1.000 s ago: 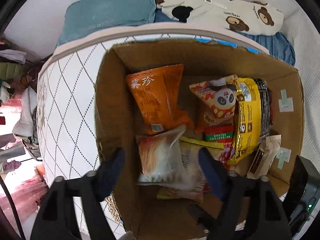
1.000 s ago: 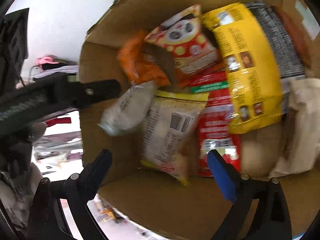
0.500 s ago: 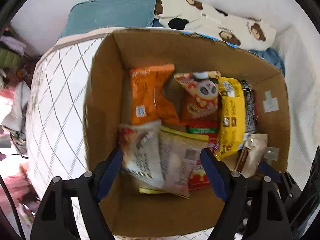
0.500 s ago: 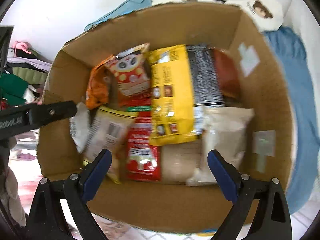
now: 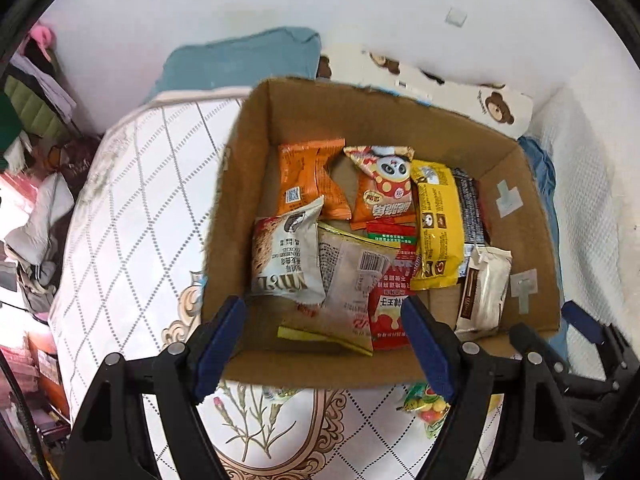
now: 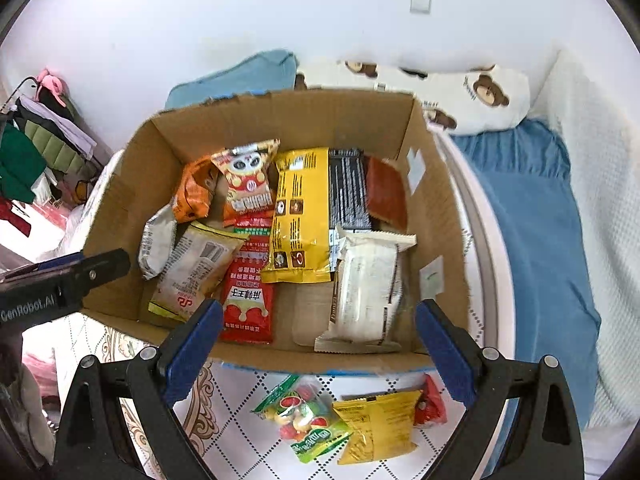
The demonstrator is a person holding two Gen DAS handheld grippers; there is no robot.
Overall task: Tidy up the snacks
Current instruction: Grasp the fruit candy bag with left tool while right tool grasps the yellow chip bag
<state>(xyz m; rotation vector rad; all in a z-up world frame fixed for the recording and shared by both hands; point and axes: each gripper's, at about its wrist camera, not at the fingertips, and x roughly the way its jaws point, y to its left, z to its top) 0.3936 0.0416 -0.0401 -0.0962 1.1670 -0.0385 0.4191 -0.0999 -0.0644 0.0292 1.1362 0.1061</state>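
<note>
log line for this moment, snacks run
left gripper: open, empty | right gripper: open, empty | box: holds packets | fruit candy bag, yellow packet: outside on mattress

Snack packets (image 6: 298, 216) inside the cardboard box (image 6: 256, 120) on the mattress (image 5: 132, 208); two packets (image 6: 344, 420) before it.

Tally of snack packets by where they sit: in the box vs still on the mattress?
In the brown cardboard box: 10, from orange crinkled packet to white wrapped bar.
Outside, on the quilted mattress: 3, namely green fruit-candy bag, small yellow packet, red packet.
Total: 13.
</note>
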